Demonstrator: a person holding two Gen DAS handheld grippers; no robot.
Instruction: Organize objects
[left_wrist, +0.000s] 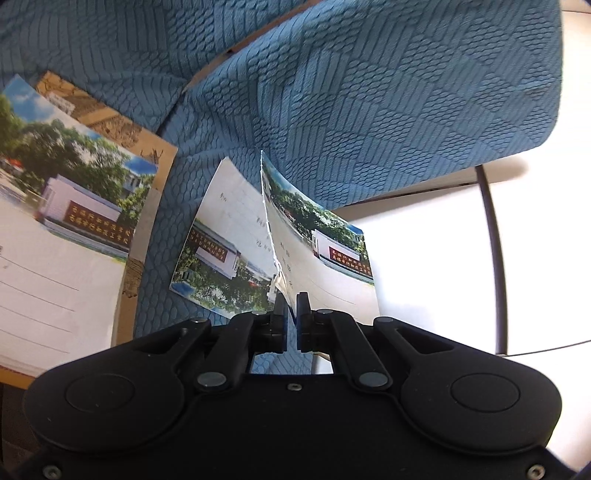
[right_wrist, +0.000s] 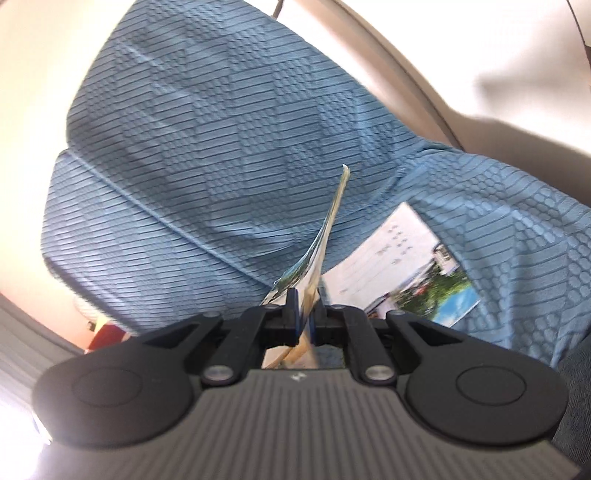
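Now, each hand-held gripper (left_wrist: 290, 301) (right_wrist: 306, 297) pinching a booklet's (left_wrist: 317, 258) (right_wrist: 325, 236) edge, above sofa (left_wrist: 369, 92).

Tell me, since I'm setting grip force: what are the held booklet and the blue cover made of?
Booklet: thin glossy printed paper, apparently; it curves in the left gripper. Blue cover: woven or knitted fabric, matte, with a raised scale-and-stripe texture.

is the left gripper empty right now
No, the left gripper is shut on the edge of a photo card, which stands up from its fingertips above the blue cushion.
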